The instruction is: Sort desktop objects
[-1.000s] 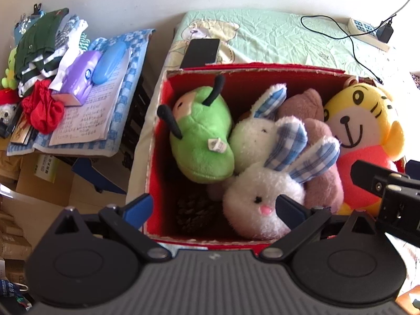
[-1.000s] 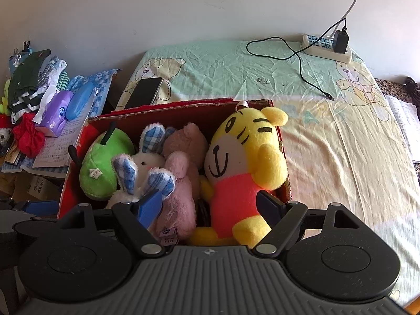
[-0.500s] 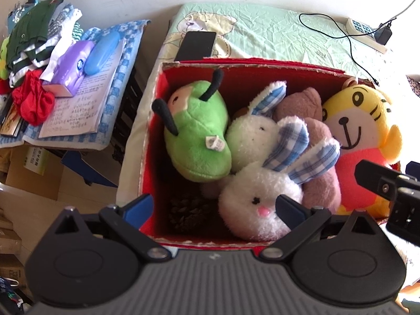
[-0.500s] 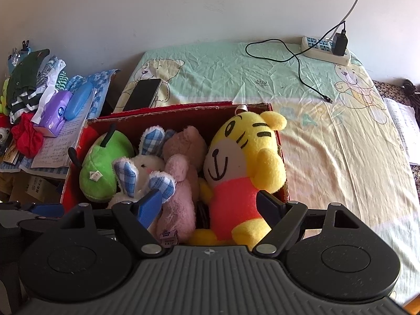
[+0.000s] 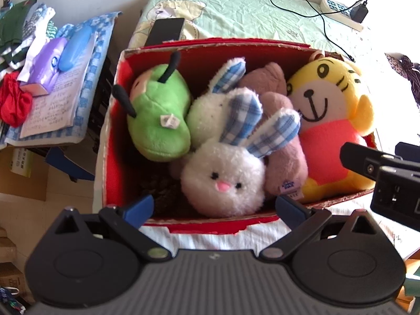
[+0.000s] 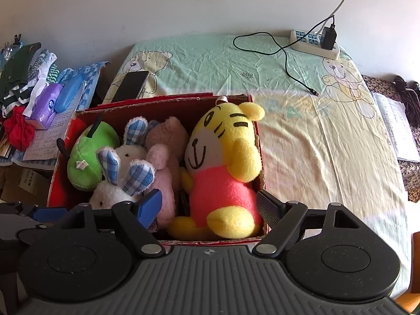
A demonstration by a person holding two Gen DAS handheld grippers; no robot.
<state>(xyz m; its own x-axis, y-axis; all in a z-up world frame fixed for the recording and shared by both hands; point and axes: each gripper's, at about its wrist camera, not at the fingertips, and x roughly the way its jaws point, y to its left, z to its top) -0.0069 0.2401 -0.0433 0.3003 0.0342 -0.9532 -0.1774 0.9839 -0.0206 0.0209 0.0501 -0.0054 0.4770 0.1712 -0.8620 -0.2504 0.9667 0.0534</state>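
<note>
A red cardboard box (image 5: 210, 44) (image 6: 162, 103) stands on the bed, packed with plush toys. Inside lie a green bug toy (image 5: 157, 120) (image 6: 84, 157), two white rabbits with blue checked ears (image 5: 223, 181) (image 6: 118, 181), pink and brown plush (image 5: 283, 152) (image 6: 162, 162) and a yellow tiger in a red shirt (image 5: 328, 120) (image 6: 223, 157). My left gripper (image 5: 214, 206) hangs open over the box's near edge, holding nothing. My right gripper (image 6: 210, 204) is open too, its fingers either side of the tiger's legs without gripping it.
A black phone (image 5: 166, 30) (image 6: 131, 85) lies on the bear-print sheet (image 6: 302, 131) behind the box. A power strip (image 6: 315, 43) and black cable (image 6: 286, 60) sit at the bed's far end. Left of the bed, a side stand holds a notebook (image 5: 52, 99), tissue pack (image 5: 44, 65) and clothes (image 5: 13, 102).
Both grippers have drawn back a little from the box, the left also shifting leftward so the box sits more centred. The toys have not moved and both grippers stay open.
</note>
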